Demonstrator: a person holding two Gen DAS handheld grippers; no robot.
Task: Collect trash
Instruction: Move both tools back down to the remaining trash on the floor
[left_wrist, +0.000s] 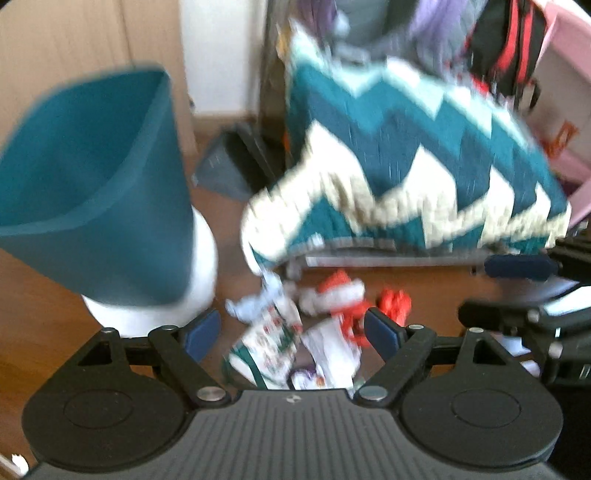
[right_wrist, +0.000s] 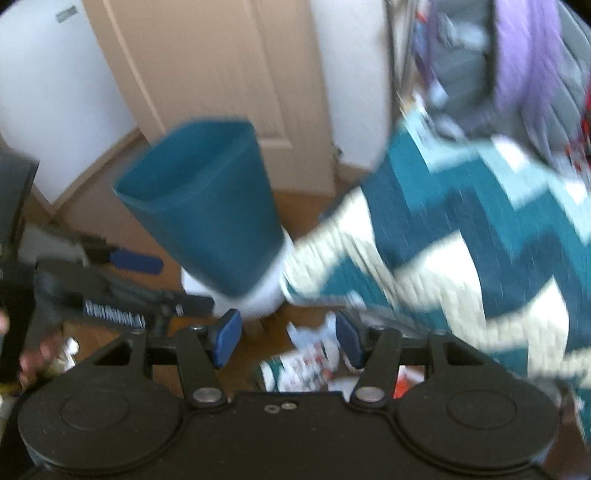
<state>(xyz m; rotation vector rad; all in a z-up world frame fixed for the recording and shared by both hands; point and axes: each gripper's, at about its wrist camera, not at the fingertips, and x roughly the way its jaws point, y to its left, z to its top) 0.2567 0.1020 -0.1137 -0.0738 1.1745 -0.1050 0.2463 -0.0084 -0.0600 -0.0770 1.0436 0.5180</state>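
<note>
Crumpled wrappers and paper scraps (left_wrist: 295, 332), white, red and green, lie in a heap on the wooden floor under the bed's edge. My left gripper (left_wrist: 291, 332) hangs above the heap, open, with nothing between its blue pads. A teal bin (left_wrist: 92, 177) with a white base stands to the left of the heap. My right gripper (right_wrist: 288, 341) is open too, above a printed wrapper (right_wrist: 306, 365), and holds nothing. The teal bin (right_wrist: 207, 206) stands just beyond it. Both views are blurred.
A teal and white zigzag quilt (left_wrist: 406, 155) hangs over the bed at right and overhangs the trash. The right gripper (left_wrist: 517, 295) shows at the right edge of the left wrist view. A door (right_wrist: 221, 66) and white wall stand behind the bin.
</note>
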